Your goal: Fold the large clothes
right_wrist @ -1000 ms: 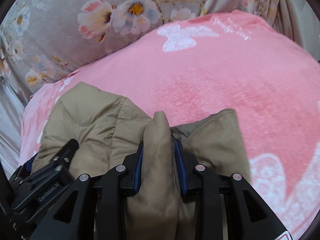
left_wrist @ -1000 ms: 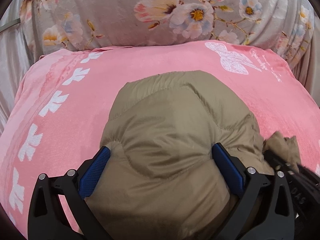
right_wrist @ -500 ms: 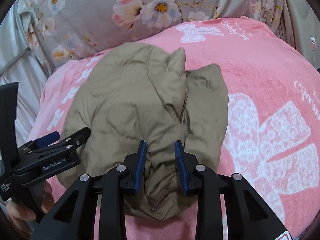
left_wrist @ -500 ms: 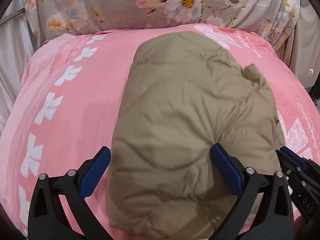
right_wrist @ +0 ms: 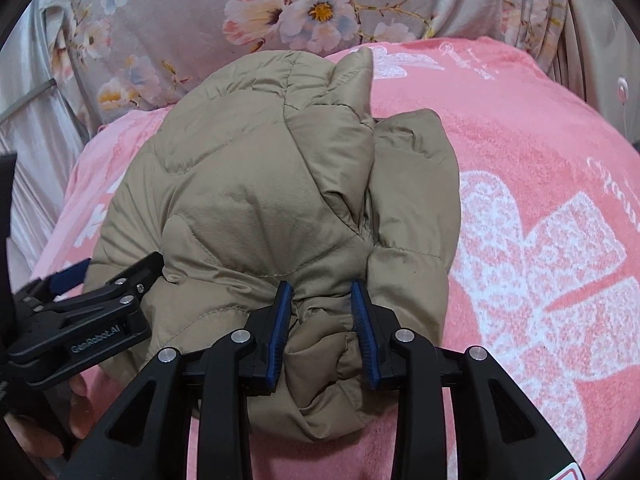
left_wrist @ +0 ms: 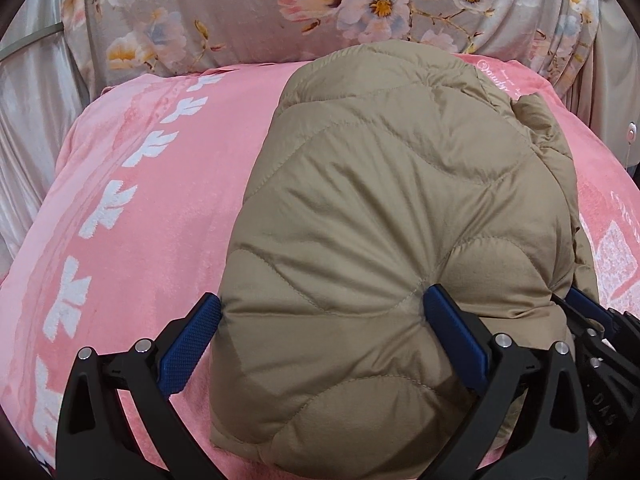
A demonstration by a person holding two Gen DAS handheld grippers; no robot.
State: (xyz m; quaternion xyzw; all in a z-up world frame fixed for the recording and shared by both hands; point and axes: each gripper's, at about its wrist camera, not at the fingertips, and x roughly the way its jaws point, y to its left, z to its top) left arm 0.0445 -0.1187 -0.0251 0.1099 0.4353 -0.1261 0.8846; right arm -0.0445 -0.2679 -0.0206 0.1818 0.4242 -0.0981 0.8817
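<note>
A tan quilted jacket (left_wrist: pixel 400 200) lies folded in a puffy bundle on the pink blanket (left_wrist: pixel 140 240). My left gripper (left_wrist: pixel 320 304) stands wide open astride its near end. One pad (left_wrist: pixel 452 332) dents the fabric and the other pad (left_wrist: pixel 192 344) rests at the jacket's left edge. In the right wrist view the jacket (right_wrist: pixel 260 184) shows a doubled-over flap on its right side. My right gripper (right_wrist: pixel 322 292) pinches a bunched fold at the near edge, and its jaws are opening. The left gripper (right_wrist: pixel 120 280) lies against the jacket's left side there.
A grey floral cushion or cover (left_wrist: pixel 280 8) rises behind the blanket. Grey curtain fabric (left_wrist: pixel 24 140) hangs at the left. The blanket with white butterfly print (right_wrist: pixel 540 260) spreads to the right of the jacket. A hand (right_wrist: pixel 36 432) shows at the lower left.
The jacket, bunched close to both cameras a second ago, now lies spread out on the blanket. Both grippers drew back toward its near edge. The right gripper's pads stand slightly wider apart.
</note>
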